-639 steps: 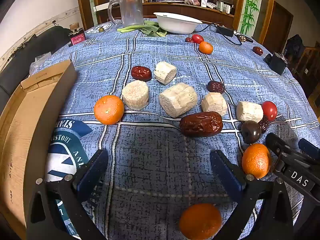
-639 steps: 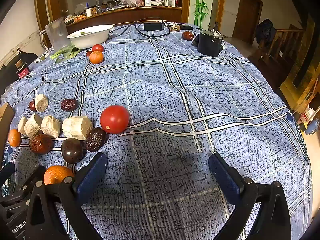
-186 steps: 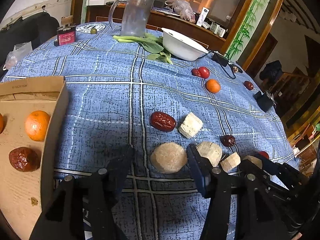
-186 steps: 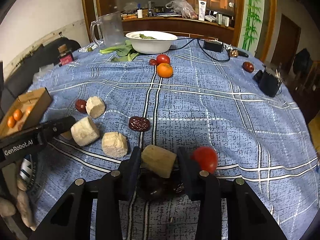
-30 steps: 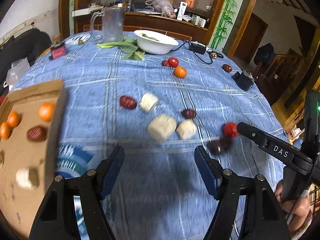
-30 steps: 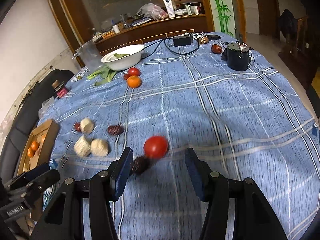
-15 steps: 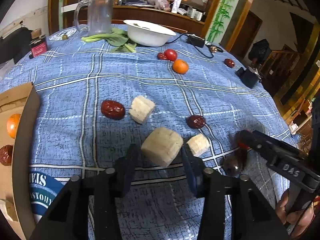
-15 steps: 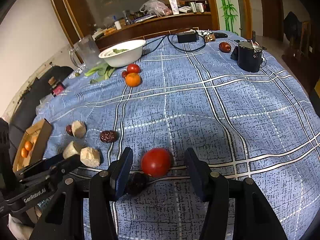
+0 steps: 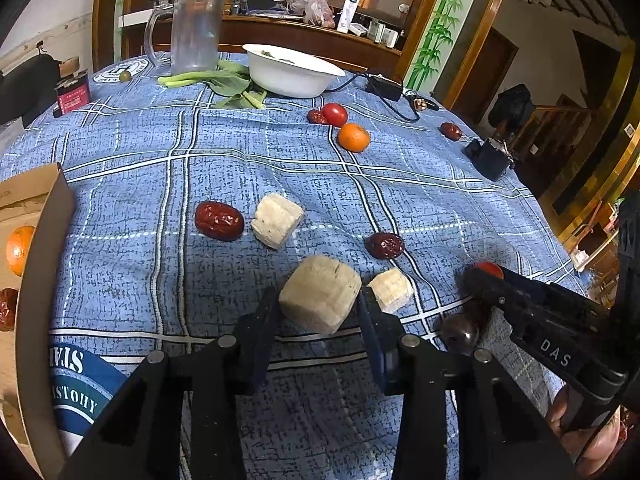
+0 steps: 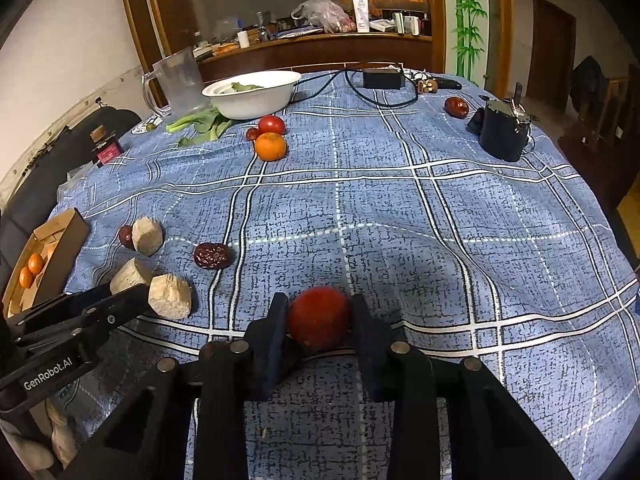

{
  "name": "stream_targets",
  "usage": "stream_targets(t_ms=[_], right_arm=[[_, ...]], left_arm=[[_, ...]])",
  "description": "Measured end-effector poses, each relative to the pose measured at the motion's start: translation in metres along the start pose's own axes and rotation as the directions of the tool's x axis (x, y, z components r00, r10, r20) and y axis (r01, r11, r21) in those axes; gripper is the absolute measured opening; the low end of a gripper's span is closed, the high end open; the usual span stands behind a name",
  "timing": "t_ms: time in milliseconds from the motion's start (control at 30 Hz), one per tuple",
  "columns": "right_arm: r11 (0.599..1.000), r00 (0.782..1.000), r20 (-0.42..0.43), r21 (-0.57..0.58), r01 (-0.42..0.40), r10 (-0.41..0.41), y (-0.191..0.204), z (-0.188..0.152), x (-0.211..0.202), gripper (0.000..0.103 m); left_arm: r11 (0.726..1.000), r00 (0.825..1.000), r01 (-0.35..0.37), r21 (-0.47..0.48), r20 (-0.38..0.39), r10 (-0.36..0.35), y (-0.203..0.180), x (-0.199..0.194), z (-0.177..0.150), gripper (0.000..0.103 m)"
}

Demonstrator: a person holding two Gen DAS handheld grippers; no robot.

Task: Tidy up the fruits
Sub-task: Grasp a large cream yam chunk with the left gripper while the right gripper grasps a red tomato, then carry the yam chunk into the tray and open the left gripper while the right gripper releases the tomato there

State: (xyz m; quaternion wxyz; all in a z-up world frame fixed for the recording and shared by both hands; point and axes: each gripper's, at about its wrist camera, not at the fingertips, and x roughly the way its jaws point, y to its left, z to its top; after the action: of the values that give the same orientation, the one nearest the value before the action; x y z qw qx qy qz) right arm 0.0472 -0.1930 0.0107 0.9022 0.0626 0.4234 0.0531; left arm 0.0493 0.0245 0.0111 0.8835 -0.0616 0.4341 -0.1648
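Observation:
My left gripper point(image 9: 316, 304) is shut on a big pale cut chunk point(image 9: 320, 300) that rests on the blue checked tablecloth point(image 9: 240, 168); both pads press its sides. The jaws of my right gripper point(image 10: 319, 312) are closing, and the pads touch both sides of a red tomato point(image 10: 320, 316). A dark round fruit point(image 9: 460, 332) lies just left of that tomato, under the right gripper's finger. At the left edge is a cardboard box point(image 9: 44, 264) holding an orange point(image 9: 18, 248) and a date.
Loose on the cloth are a red date point(image 9: 219, 220), two more pale chunks point(image 9: 277, 220) point(image 9: 391, 290) and a small date point(image 9: 385, 245). Farther back lie a tomato point(image 9: 335, 114), an orange point(image 9: 353, 137), a white bowl point(image 9: 292, 74), greens and a pitcher point(image 9: 196, 34). A black pot point(image 10: 504, 132) stands at the right.
Both grippers came forward and down onto the cloth. The left jaws closed on the pale chunk first; the right jaws then narrowed onto the tomato.

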Motion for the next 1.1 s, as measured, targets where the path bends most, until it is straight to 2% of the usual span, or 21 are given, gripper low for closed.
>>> stream_targets(t_ms=[233,433,533,667,733,800,933,1100], right_arm=[[0.999,1.000,0.017,0.046,-0.014,0.013,-0.010,0.002,-0.001,0.033],[0.992,0.999,0.011,0.116,-0.048,0.047,-0.022,0.002,0.001,0.033],[0.991,0.999,0.014,0.126,-0.036,0.035,-0.022,0.002,0.000,0.033],[0.991,1.000,0.016,0.136,-0.007,0.005,-0.024,0.001,-0.002,0.033],[0.992,0.999,0.013,0.120,0.035,-0.037,-0.022,-0.001,-0.007,0.032],[0.993,0.999,0.026,0.112,0.041,-0.045,-0.018,-0.005,-0.019,0.033],[0.994,0.998,0.068,0.106,-0.005,-0.002,0.001,-0.006,-0.052,0.033],[0.998,0.992,0.104,-0.007,-0.068,0.068,0.060,-0.002,-0.082,0.033]], left_arm=[[0.999,1.000,0.027,-0.048,0.014,-0.026,0.010,-0.004,-0.001,0.038],[0.995,0.997,0.066,-0.077,0.049,-0.063,0.012,-0.022,-0.007,0.038],[0.991,0.990,0.099,-0.095,0.111,-0.089,0.016,-0.055,-0.016,0.038],[0.990,0.984,0.101,-0.096,0.156,-0.085,0.030,-0.102,-0.036,0.038],[0.991,0.983,0.085,-0.102,0.174,-0.066,0.043,-0.124,-0.043,0.038],[0.990,0.979,0.061,-0.127,0.201,-0.034,0.064,-0.147,-0.051,0.038],[0.977,0.970,-0.003,-0.213,0.235,0.054,0.110,-0.180,-0.062,0.038],[0.952,0.954,-0.074,-0.297,0.259,0.154,0.156,-0.205,-0.072,0.038]])
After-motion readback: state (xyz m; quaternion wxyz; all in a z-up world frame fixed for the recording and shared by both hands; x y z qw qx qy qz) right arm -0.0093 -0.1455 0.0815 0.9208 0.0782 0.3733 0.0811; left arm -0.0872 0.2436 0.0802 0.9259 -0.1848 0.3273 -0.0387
